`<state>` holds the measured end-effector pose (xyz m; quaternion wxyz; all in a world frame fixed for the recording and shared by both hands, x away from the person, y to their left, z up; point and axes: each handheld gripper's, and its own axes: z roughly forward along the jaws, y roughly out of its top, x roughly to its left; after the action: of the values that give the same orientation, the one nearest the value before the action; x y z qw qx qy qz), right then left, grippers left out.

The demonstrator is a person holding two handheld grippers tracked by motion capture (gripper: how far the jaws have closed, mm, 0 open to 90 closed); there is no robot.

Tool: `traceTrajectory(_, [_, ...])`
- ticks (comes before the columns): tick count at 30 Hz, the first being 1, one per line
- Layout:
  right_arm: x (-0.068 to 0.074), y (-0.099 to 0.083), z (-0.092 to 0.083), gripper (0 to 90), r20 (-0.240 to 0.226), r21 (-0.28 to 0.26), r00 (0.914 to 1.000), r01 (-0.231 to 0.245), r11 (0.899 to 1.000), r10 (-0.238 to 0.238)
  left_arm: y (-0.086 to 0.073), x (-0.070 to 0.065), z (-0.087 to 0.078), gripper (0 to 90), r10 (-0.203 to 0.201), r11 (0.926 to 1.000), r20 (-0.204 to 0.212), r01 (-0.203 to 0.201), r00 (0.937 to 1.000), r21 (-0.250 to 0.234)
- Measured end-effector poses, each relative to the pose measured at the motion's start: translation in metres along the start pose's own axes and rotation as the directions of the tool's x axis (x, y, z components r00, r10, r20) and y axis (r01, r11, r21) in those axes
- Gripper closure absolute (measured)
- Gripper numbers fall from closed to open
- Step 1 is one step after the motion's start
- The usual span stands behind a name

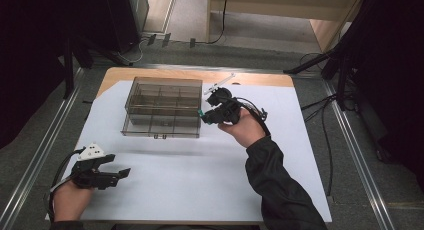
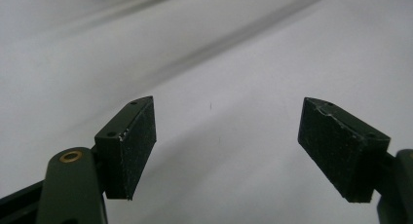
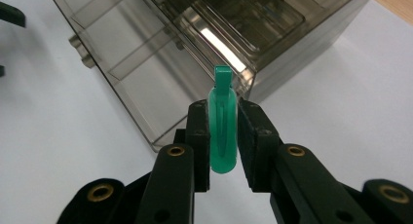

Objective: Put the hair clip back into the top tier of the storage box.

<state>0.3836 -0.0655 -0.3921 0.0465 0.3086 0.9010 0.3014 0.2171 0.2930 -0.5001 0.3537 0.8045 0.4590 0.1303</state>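
Right gripper view has my right gripper (image 3: 224,136) clamped on a small green plastic clip (image 3: 223,131): both black pads press its flat sides, its rounded end sits low between them and its narrow square tip sticks out past the pad ends. Beyond that tip stands the smoky clear compartment box (image 3: 160,87), with its dividers showing through the wall and a bright glare on the near top edge. I cannot tell from this angle whether the clip's tip touches the box or only stands just before it.

From the high view, my right gripper (image 1: 206,115) is held at the right end of the compartment box (image 1: 162,108), the clip (image 1: 200,113) showing as a green speck just beside the box's right wall. The box rests on the white sheet that covers the worktop (image 1: 200,160), toward the far side, its latch tabs on the near wall. My right hand (image 1: 245,128) and dark sleeve come up from the lower right.

My left gripper (image 1: 117,166) rests low at the near left of the worktop, well apart from the box. In the left gripper view its pads (image 2: 131,146) stand wide apart with bare white sheet between them.
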Motion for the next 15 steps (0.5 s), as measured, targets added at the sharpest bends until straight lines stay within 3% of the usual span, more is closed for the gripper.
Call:
traceTrajectory(9, [0.005,0.014,0.007,77.2,-0.037,0.020,0.9993,-0.008,1.000,0.008,0.004,-0.002,0.004,22.9,0.022,0.9997,0.001,-0.022,0.9997,0.005])
traceTrajectory(15, [0.006,0.018,0.007,77.1,-0.036,0.020,0.9993,-0.010,1.000,0.011,0.004,-0.001,0.005,22.9,0.021,0.9998,0.000,-0.021,0.9998,0.007])
